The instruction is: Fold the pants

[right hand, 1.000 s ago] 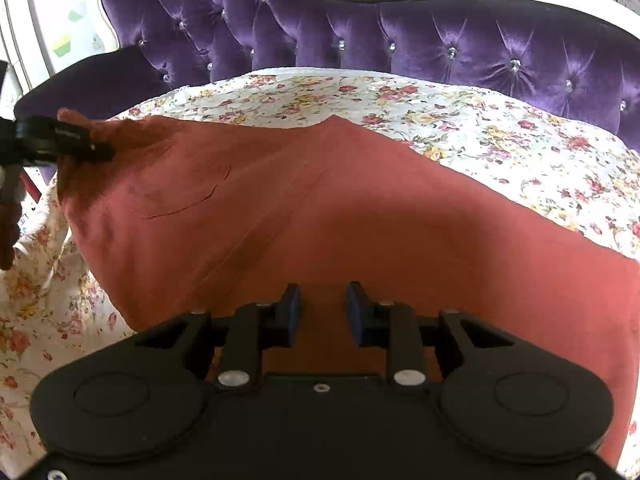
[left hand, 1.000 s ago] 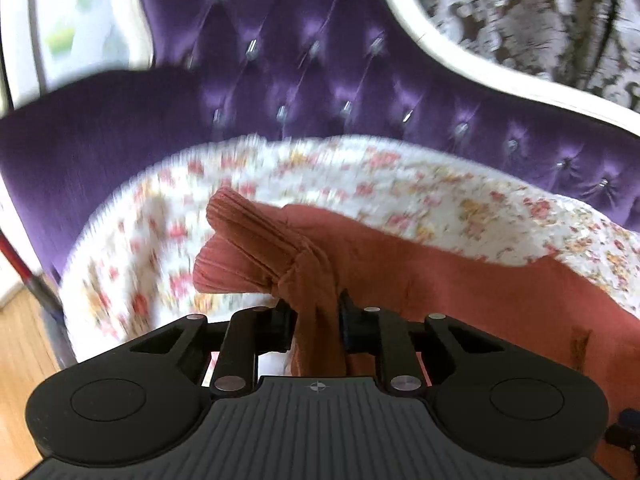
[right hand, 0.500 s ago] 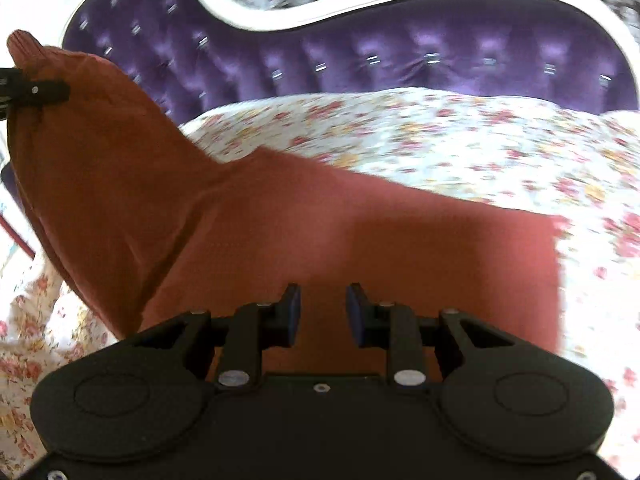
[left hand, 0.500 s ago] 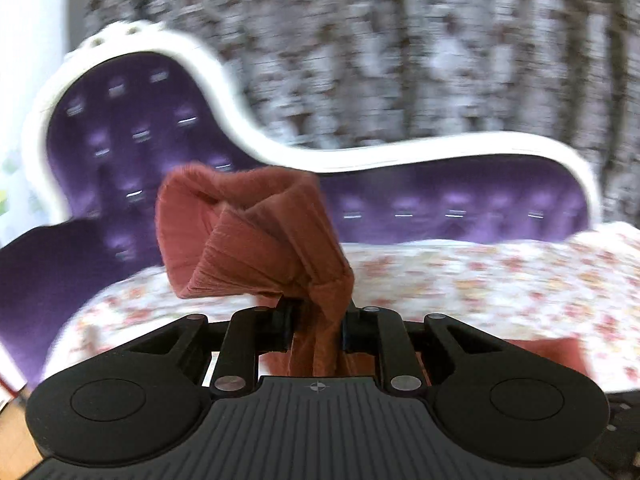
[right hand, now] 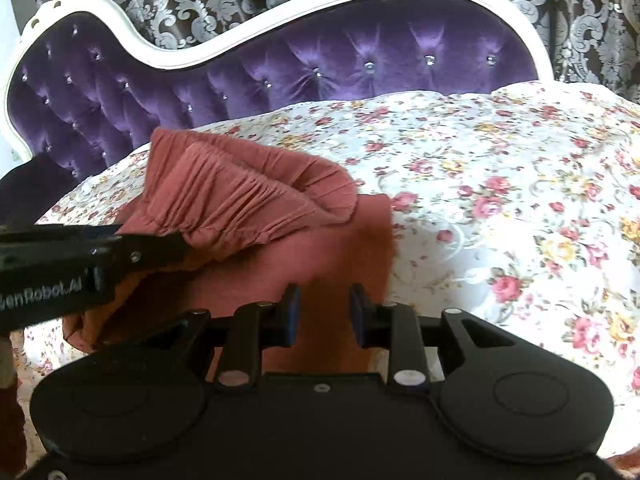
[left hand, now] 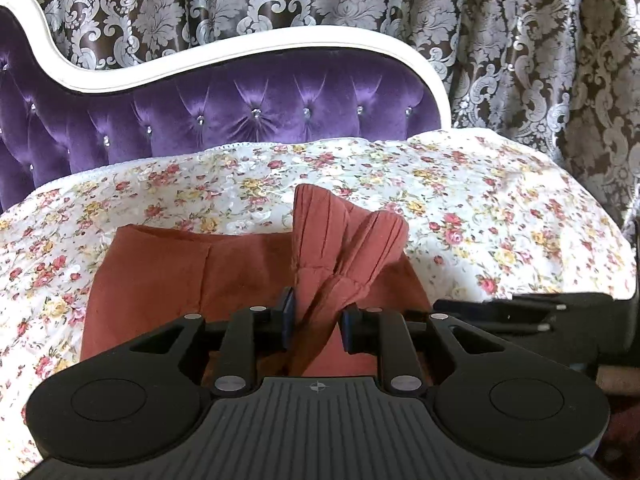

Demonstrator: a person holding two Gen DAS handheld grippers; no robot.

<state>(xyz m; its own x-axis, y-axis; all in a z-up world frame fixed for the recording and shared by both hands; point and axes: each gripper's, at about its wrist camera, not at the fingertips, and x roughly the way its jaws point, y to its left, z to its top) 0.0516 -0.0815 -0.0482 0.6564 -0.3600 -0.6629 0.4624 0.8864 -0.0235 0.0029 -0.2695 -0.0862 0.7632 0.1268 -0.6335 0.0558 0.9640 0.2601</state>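
Observation:
Rust-red pants (left hand: pixel 168 276) lie on the flowered sheet (left hand: pixel 500 216), folded over on themselves. My left gripper (left hand: pixel 316 320) is shut on the gathered waistband (left hand: pixel 340 240), which stands bunched just above the lower layer. In the right wrist view the left gripper (right hand: pixel 160 246) comes in from the left with the waistband (right hand: pixel 248 196) fanned out over the pants (right hand: pixel 332 264). My right gripper (right hand: pixel 325 312) hovers over the pants' near right part with its jaws apart and nothing between them. It shows in the left wrist view (left hand: pixel 520 312) at the right.
The sheet covers the seat of a purple tufted sofa (left hand: pixel 256 108) with a white frame (right hand: pixel 168 60). Patterned curtains (left hand: pixel 540 60) hang behind. The sheet's right half (right hand: pixel 520 184) lies bare.
My left gripper has carried the waistband up and across to the right, then down over the other end of the pants. The pants now lie doubled. My right gripper shifted right with them.

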